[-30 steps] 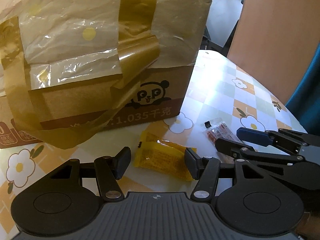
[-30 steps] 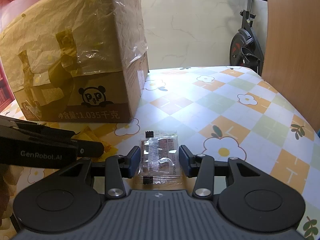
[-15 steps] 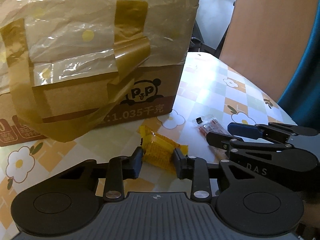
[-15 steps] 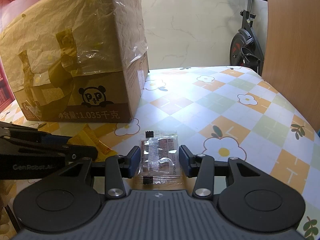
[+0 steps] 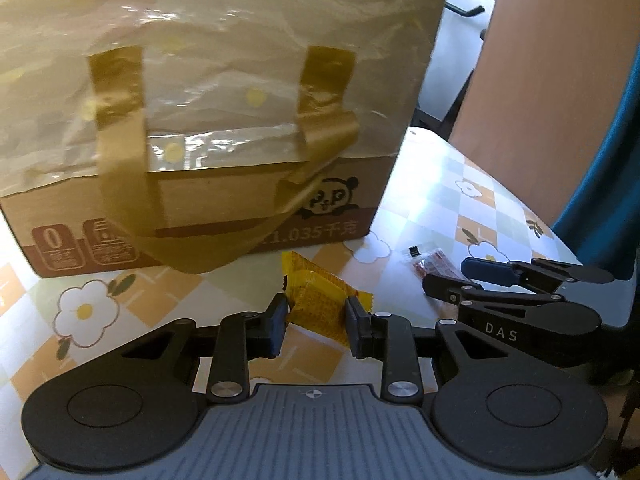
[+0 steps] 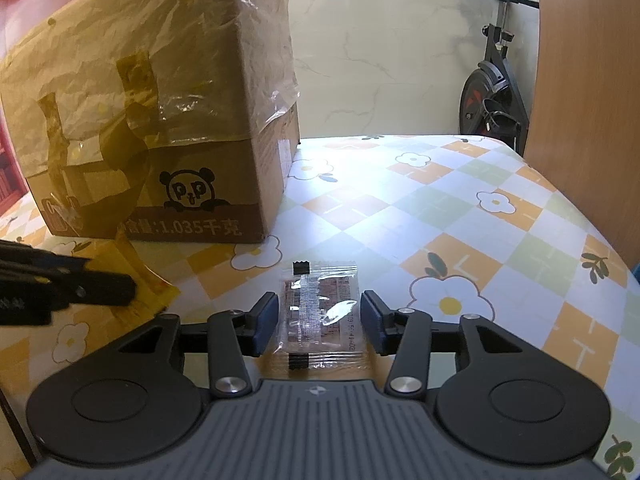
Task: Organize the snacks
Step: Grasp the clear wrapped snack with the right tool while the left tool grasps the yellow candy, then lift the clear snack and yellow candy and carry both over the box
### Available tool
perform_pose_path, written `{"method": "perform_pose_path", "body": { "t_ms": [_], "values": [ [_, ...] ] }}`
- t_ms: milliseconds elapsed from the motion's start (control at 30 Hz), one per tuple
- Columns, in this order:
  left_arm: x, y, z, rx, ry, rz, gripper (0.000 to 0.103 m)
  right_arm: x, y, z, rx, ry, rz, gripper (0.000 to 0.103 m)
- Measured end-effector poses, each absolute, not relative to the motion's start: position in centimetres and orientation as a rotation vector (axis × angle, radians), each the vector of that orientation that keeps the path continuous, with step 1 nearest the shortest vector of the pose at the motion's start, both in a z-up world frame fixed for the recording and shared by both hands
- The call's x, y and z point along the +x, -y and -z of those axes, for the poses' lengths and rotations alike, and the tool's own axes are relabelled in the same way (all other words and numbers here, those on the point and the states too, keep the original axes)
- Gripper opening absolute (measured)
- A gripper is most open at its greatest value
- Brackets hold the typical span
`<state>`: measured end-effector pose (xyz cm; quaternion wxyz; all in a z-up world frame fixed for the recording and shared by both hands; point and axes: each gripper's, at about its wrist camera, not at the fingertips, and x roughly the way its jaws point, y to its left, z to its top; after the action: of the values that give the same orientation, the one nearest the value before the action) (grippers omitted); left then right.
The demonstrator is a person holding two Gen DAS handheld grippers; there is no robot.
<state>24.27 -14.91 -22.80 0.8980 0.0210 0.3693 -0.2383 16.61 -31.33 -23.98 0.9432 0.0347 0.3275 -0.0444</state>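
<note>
My left gripper (image 5: 316, 326) is shut on a yellow snack packet (image 5: 318, 304) and holds it tilted just above the table, in front of a taped cardboard box (image 5: 208, 120) with a panda logo. My right gripper (image 6: 320, 322) is open, its jaws on either side of a clear packet with a red-brown snack (image 6: 322, 314) that lies flat on the table without touching them. The right gripper (image 5: 500, 284) also shows at the right of the left wrist view, over the clear packet (image 5: 430, 262). The left gripper (image 6: 80, 288) shows at the left of the right wrist view.
The box (image 6: 160, 120) stands at the back left of a table with a flower-patterned checked cloth (image 6: 460, 216). A wooden panel (image 6: 588, 80) stands at the right, an exercise bike (image 6: 492, 96) behind the table. A teal object (image 5: 608, 160) is at the right.
My left gripper has closed on the yellow packet and lifted it, and its view has swung left so more of the box front shows. The right gripper has stayed still and open.
</note>
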Motion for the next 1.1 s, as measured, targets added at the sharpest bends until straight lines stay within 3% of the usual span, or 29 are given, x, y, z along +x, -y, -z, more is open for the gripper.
{"method": "perform_pose_path", "body": {
  "t_ms": [433, 767, 1100],
  "values": [
    [23.2, 12.4, 22.1, -0.01, -0.761, 0.48, 0.032, 16.9, 30.8, 24.1, 0.019, -0.681, 0.095, 0.053],
    [22.2, 9.8, 21.0, -0.054, -0.73, 0.462, 0.032, 16.6, 30.3, 24.0, -0.016, -0.681, 0.075, 0.043],
    [21.8, 8.0, 19.7, -0.089, -0.689, 0.457, 0.032, 14.8, 28.2, 22.3, -0.037, -0.646, 0.025, 0.042]
  ]
}}
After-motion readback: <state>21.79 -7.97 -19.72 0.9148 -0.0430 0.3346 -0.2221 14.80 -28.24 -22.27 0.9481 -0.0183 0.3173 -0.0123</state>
